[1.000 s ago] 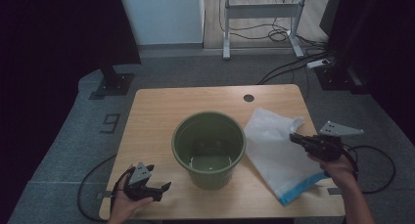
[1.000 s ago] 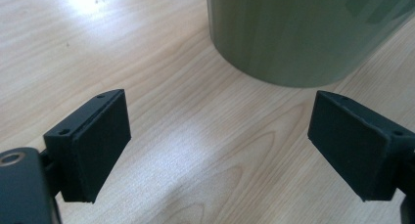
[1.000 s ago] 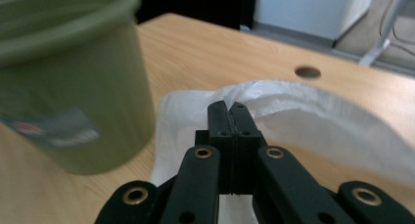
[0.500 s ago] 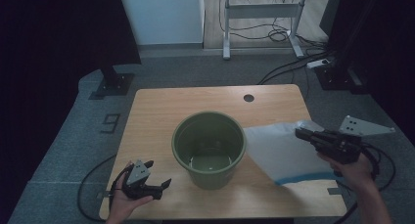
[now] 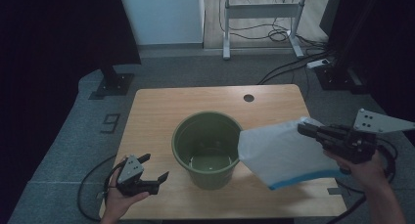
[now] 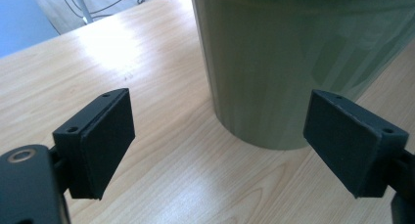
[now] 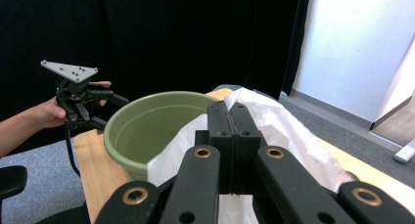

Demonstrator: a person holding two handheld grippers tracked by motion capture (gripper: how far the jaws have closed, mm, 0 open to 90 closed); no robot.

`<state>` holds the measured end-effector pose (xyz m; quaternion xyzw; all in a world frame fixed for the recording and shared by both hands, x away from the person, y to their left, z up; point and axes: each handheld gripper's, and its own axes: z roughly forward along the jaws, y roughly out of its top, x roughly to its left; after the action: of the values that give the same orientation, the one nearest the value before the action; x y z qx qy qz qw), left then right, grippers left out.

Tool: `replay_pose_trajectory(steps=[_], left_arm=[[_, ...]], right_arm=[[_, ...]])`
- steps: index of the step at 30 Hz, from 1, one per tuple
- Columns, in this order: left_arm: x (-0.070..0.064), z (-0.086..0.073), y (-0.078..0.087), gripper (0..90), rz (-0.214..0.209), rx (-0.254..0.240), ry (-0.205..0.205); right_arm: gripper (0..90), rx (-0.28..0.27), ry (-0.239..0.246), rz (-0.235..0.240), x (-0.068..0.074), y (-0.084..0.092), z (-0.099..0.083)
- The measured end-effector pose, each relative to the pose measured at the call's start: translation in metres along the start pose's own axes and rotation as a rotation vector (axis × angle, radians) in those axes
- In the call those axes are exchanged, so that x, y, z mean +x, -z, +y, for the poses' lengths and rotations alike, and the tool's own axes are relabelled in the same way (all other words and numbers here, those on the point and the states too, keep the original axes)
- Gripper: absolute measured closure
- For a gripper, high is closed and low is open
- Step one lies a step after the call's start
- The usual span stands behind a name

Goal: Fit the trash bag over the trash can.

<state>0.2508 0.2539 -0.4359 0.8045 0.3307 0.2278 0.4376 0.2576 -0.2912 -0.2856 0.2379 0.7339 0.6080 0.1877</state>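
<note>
Since the earlier frame, the white plastic bag point(image 5: 281, 153) has been lifted off the table point(image 5: 161, 111) at the right of the high view and now hangs in the air, its near edge just beside the rim of the green bucket point(image 5: 207, 148). The right gripper point(image 5: 304, 129) has risen with it and sits at the right edge of the frame, jaws pressed together and pinching the bag's upper corner; the right gripper view shows the closed jaws at centre with bag material point(image 7: 274, 131) caught between them. A blue strip runs along the bag's lower edge. The bucket stands upright at the centre of the table. The left gripper point(image 5: 154, 168) is held at the lower left of the high view, jaws spread with nothing between them. In the left gripper view, the bucket wall point(image 6: 293, 62) occupies the upper right.
</note>
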Motion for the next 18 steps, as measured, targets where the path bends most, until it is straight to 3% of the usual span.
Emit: replay_pose_trajectory(steps=[5,18], left_arm=[[-0.001,0.005,0.001,12.0,-0.004,-0.011,-0.005],[0.0,0.012,0.004,12.6,-0.009,-0.024,-0.019]], right_arm=[[89.1,-0.02,0.005,0.021,0.004,-0.004,0.013],[89.1,0.0,0.022,0.061,0.01,-0.036,0.029]])
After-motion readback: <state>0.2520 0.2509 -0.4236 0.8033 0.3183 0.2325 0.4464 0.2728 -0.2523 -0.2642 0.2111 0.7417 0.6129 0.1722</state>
